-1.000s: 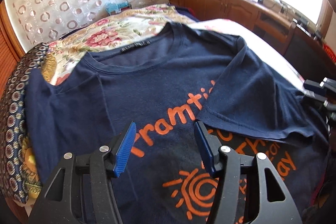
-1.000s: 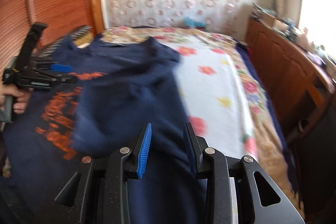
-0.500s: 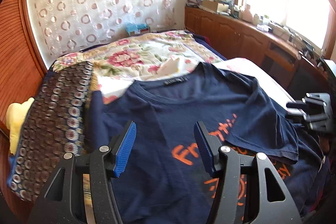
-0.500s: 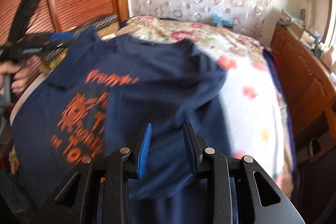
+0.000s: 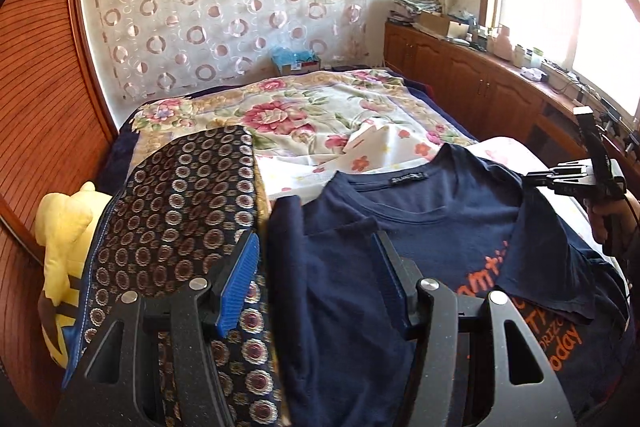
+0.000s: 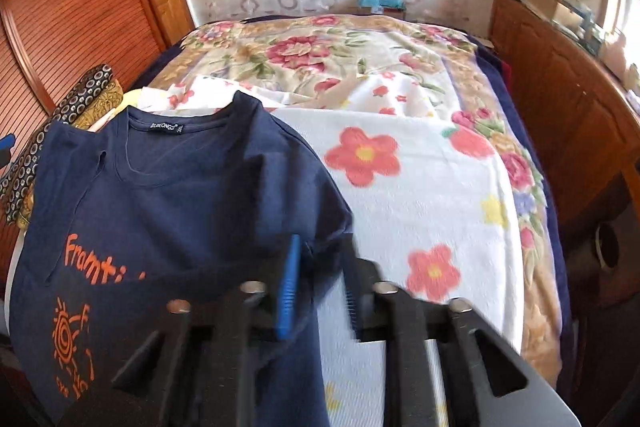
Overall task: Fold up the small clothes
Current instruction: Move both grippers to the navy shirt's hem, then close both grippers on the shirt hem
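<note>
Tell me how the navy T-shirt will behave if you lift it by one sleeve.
The T-shirt is probably floppy: its folded sleeve lies limp and creased. It likely weighs little, being thin knit. Lifted, the rest would probably hang and drag across the blanket, undoing the fold.

Left wrist view: from behind the left claw (image 5: 316,283), tilted down, close over the T-shirt (image 5: 432,211), facing the curtain (image 5: 224,7). Right wrist view: behind the right claw (image 6: 320,291), same heading. Shared: shirt, bed (image 6: 420,163), curtain.
</note>
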The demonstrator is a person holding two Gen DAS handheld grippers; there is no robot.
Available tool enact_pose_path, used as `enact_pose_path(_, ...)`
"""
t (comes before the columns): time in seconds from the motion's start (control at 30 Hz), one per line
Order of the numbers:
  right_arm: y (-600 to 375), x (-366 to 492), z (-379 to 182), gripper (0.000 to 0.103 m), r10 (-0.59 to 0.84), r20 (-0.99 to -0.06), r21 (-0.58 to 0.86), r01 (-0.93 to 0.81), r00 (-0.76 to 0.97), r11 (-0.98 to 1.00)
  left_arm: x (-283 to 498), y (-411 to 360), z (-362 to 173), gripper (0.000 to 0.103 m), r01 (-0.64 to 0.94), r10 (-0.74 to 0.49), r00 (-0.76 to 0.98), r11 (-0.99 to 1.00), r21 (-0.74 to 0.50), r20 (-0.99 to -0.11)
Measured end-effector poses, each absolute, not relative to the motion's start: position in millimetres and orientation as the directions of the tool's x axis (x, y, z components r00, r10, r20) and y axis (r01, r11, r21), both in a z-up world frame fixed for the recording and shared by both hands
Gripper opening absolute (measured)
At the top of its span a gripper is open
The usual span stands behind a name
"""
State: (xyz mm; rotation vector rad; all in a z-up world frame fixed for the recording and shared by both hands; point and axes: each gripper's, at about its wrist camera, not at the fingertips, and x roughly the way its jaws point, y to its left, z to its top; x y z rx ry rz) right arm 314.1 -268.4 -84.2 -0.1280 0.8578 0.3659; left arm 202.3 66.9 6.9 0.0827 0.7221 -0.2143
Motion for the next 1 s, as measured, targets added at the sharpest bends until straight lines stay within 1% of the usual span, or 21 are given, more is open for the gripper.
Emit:
enact_pose_path(0.07, -261, 323, -74, 0.007, 0.282, -0.730, 0.017, -0.396, 0.623, 0.918, 206, 71, 6, 0.059, 0.215, -0.158, 0.730, 0.977, 0.004, -0.664)
enact_pose_path(0.2, -249, 315, -43, 0.006, 0.343, -0.604, -0.023, -0.446, 0.720, 0.895, 214, 75, 7, 0.059, 0.205, -0.146, 0.736, 0.979, 0.013, -0.662)
enact_pose_path(0.23, -245, 316, -39, 0.006, 0.345, -0.594, -0.034, -0.450, 0.727, 0.892, 216, 76, 7, 0.059, 0.203, -0.142, 0.735, 0.979, 0.015, -0.663)
enact_pose_path(0.4, -235, 330, -52, 0.006, 0.280, -0.640, -0.094, -0.435, 0.715, 0.895, 227, 79, 1, 0.059, 0.212, -0.141, 0.719, 0.977, 0.022, -0.681)
enact_pose_path(0.47, -238, 330, -54, 0.007, 0.277, -0.647, -0.096, -0.437, 0.710, 0.895, 230, 78, 0, 0.054, 0.230, -0.156, 0.713, 0.973, 0.017, -0.684)
enact_pose_path(0.53, -241, 333, -56, 0.018, 0.251, -0.651, -0.108, -0.415, 0.717, 0.903, 233, 74, -1, 0.050, 0.240, -0.165, 0.705, 0.971, 0.013, -0.689)
enact_pose_path(0.57, -239, 336, -55, 0.021, 0.245, -0.650, -0.107, -0.406, 0.719, 0.907, 235, 72, -2, 0.049, 0.249, -0.171, 0.700, 0.968, 0.012, -0.693)
enact_pose_path(0.63, -237, 337, -45, 0.035, 0.225, -0.644, -0.111, -0.381, 0.731, 0.918, 238, 66, -6, 0.049, 0.256, -0.165, 0.692, 0.966, 0.025, -0.703)
enact_pose_path(0.73, -243, 329, -44, 0.046, 0.217, -0.638, -0.101, -0.360, 0.738, 0.927, 249, 61, -16, 0.049, 0.240, -0.121, 0.674, 0.969, 0.061, -0.729)
enact_pose_path(0.93, -247, 321, -53, 0.048, 0.233, -0.676, -0.066, -0.372, 0.699, 0.926, 263, 64, -27, 0.049, 0.219, -0.103, 0.650, 0.974, 0.056, -0.753)
enact_pose_path(1.0, -245, 322, -54, 0.048, 0.259, -0.692, -0.036, -0.391, 0.673, 0.919, 267, 63, -30, 0.049, 0.219, -0.095, 0.644, 0.974, 0.064, -0.759)
